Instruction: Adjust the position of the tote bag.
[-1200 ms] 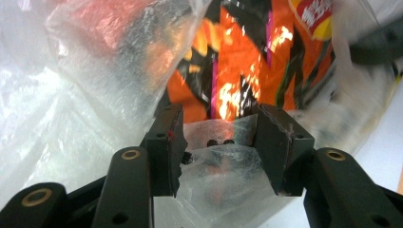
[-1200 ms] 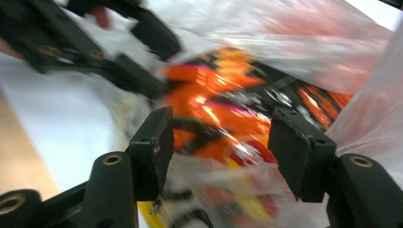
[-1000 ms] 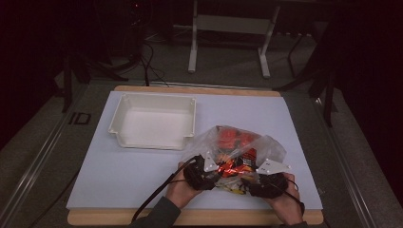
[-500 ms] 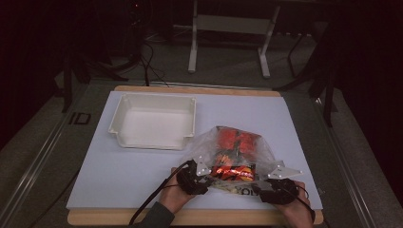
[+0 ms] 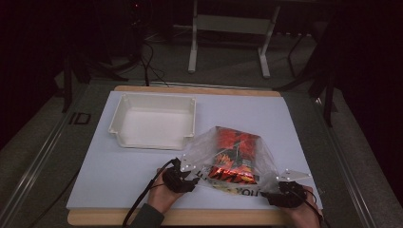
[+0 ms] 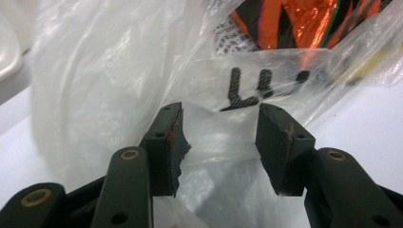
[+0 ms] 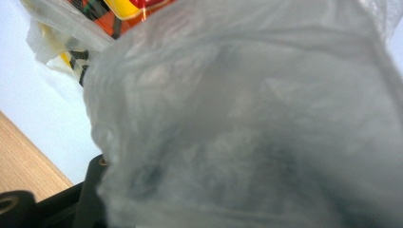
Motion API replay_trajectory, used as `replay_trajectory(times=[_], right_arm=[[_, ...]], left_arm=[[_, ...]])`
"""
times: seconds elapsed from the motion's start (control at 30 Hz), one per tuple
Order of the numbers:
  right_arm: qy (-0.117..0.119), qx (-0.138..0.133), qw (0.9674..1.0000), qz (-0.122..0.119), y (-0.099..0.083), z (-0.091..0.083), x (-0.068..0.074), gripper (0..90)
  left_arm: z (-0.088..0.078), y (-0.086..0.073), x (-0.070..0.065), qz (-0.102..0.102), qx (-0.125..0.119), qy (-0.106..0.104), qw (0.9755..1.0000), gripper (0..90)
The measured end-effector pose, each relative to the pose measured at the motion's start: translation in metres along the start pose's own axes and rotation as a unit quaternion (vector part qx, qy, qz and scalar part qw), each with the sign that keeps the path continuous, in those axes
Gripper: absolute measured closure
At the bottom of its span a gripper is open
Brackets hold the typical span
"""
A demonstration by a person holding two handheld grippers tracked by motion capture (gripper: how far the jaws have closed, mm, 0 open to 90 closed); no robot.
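A clear plastic bag (image 5: 202, 154) lies on the white mat with an orange and black snack pack (image 5: 235, 152) inside it. My left gripper (image 5: 191, 177) is at the bag's near left corner. In the left gripper view its jaws (image 6: 220, 114) stand open, with a loose fold of the bag (image 6: 95, 85) lying between the pads without being pinched; the snack pack (image 6: 304, 19) shows beyond. My right gripper (image 5: 281, 190) is at the bag's near right corner. In the right gripper view the bag film (image 7: 261, 118) drapes over the jaws and hides them.
A white tray (image 5: 119, 116) with nothing in it stands on the mat, behind and to the left of the bag. The mat (image 5: 119, 166) lies on a wooden board whose near edge (image 5: 104, 217) runs just in front of both hands. Stands and cables are on the floor beyond the table.
Both hands have drawn back toward the near edge and moved apart, the left leftward and the right rightward. The bag's near edge has spread wider between them.
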State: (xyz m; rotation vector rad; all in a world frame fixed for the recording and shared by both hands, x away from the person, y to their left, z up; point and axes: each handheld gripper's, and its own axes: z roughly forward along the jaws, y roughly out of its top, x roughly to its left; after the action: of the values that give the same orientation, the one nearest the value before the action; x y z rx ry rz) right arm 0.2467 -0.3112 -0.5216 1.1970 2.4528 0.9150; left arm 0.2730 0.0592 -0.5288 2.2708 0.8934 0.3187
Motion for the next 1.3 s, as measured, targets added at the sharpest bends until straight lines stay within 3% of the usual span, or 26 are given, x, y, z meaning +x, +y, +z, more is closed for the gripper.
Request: replay_trajectory(times=[0.33, 0.8, 1.1, 1.13, 1.3], right_arm=[[0.021, -0.023, 0.9995, -0.005, 0.006, -0.015, 0.008, 38.2], [0.046, -0.043, 0.9973, -0.038, 0.008, -0.031, 0.027, 42.6], [0.064, -0.059, 0.9938, -0.070, 0.012, -0.036, 0.035, 65.5], [0.069, -0.059, 0.9925, -0.082, 0.013, -0.034, 0.040, 73.4], [0.063, -0.082, 0.9896, -0.099, 0.017, -0.029, 0.053, 87.3]], left_arm=[[-0.010, 0.007, -0.008, 0.015, -0.023, 0.011, 0.9996, 50.0], [-0.019, 0.018, -0.013, 0.021, -0.057, 0.012, 0.9981, 48.4], [-0.020, 0.025, -0.018, 0.024, -0.074, 0.006, 0.9970, 48.7], [-0.019, 0.026, -0.019, 0.024, -0.074, 0.005, 0.9969, 49.5], [-0.017, 0.029, -0.022, 0.022, -0.080, 0.004, 0.9965, 54.0]])
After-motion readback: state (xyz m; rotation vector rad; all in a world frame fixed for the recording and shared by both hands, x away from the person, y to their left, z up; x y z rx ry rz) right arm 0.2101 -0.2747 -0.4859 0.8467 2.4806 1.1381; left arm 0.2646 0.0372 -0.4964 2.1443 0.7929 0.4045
